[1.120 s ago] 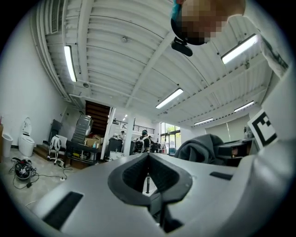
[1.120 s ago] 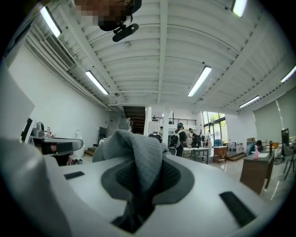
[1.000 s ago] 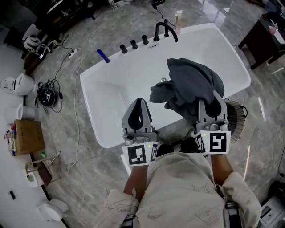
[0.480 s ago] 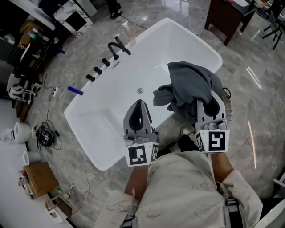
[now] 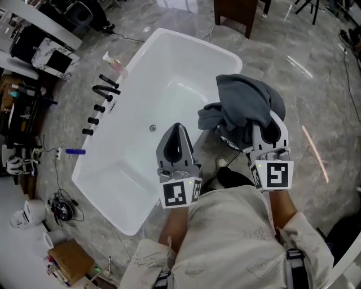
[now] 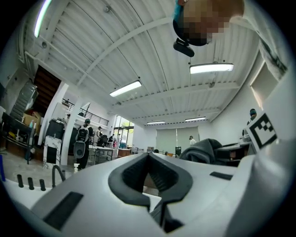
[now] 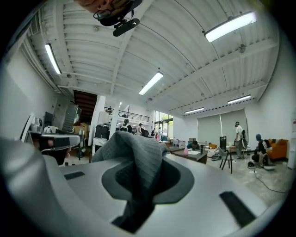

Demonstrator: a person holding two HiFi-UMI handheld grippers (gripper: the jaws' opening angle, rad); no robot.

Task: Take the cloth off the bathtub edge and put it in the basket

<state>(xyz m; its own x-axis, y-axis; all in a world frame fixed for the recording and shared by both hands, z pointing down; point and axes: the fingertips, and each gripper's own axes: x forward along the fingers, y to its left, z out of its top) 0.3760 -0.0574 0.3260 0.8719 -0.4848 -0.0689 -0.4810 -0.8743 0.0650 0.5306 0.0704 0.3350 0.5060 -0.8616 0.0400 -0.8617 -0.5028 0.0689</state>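
Note:
A grey cloth (image 5: 245, 107) hangs bunched from my right gripper (image 5: 265, 121), which is shut on it; the fabric covers the fingertips. In the right gripper view the ribbed cloth (image 7: 132, 157) fills the gap between the jaws and rises above them. My left gripper (image 5: 176, 128) is held beside it, shut and empty, its jaws meeting at the tip (image 6: 149, 156). The white bathtub (image 5: 121, 169) lies left of and beyond both grippers, and the cloth hangs past its near right rim over the floor. No basket shows clearly in any view.
A black faucet and knobs (image 5: 103, 90) line the tub's far side. A blue object (image 5: 75, 151), cables and a cardboard box (image 5: 70, 262) lie on the marble floor at left. Dark wooden furniture (image 5: 237, 11) stands at the top. People stand far off (image 7: 238, 134).
The view has swung round: the bathtub has slid left and turned in the picture. Both grippers keep their places in view, the right one still holding the cloth. The basket seen behind the right gripper has left sight.

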